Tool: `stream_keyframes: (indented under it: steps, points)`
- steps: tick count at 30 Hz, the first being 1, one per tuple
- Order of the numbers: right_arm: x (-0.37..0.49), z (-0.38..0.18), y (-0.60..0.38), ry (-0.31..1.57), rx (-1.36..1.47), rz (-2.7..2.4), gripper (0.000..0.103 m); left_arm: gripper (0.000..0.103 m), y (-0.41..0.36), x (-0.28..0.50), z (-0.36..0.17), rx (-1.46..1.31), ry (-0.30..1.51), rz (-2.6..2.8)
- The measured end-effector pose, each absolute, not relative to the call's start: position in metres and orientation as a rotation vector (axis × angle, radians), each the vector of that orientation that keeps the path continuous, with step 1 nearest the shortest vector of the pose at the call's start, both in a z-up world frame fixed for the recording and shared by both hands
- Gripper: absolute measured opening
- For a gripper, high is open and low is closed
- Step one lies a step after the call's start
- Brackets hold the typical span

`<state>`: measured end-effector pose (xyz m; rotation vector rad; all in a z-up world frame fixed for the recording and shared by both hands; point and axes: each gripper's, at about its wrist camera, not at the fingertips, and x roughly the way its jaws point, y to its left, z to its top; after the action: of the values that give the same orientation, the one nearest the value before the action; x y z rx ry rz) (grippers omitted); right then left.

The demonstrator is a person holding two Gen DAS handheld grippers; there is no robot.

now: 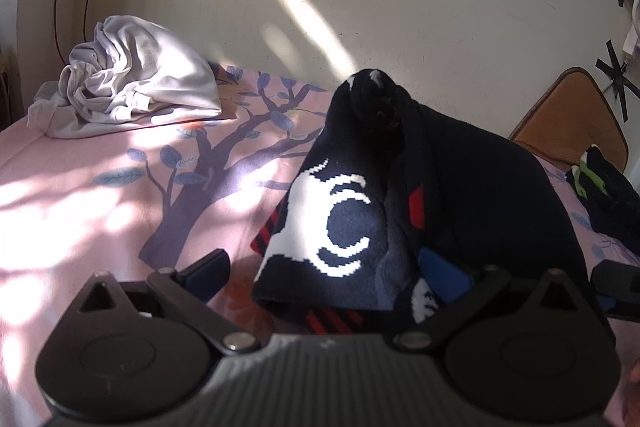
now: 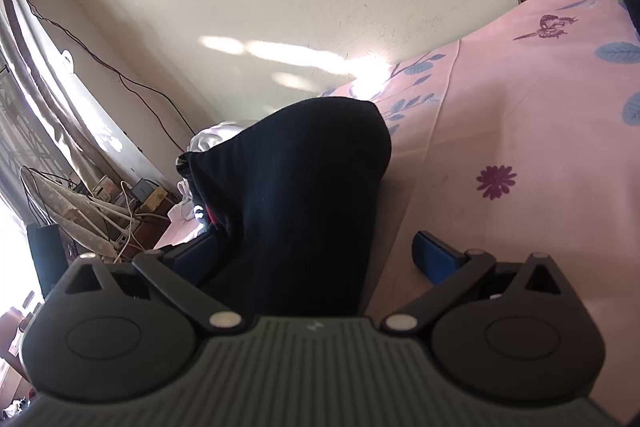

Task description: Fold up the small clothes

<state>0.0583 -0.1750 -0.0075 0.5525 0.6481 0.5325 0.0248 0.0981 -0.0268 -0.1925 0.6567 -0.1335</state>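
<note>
With both the left gripper (image 1: 328, 271) and right gripper (image 2: 320, 251) spread wide and nothing clamped, the heaped dark knit garment (image 1: 440, 179) is judged liable to slump unfolded onto the pink bedsheet (image 1: 100, 195).

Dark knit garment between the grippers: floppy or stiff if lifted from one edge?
Probably floppy: the dark knit garment lies humped and creased on the bedsheet. Likely light, and its knit surface should grip rather than slip. Lifted by one edge, it would likely drape.

Right gripper (image 2: 320, 255) spread wide, dark knit garment (image 2: 296, 195) between, pink bedsheet (image 2: 500, 131)
</note>
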Motion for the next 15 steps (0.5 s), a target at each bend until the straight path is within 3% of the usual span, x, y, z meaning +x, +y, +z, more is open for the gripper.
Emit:
stream_keyframes:
  steps: [15]
  points:
    - [0.059,-0.008,-0.175,0.652,0.550,0.538,0.103,0.103,0.088,0.017,-0.022,-0.122,0.625,-0.093]
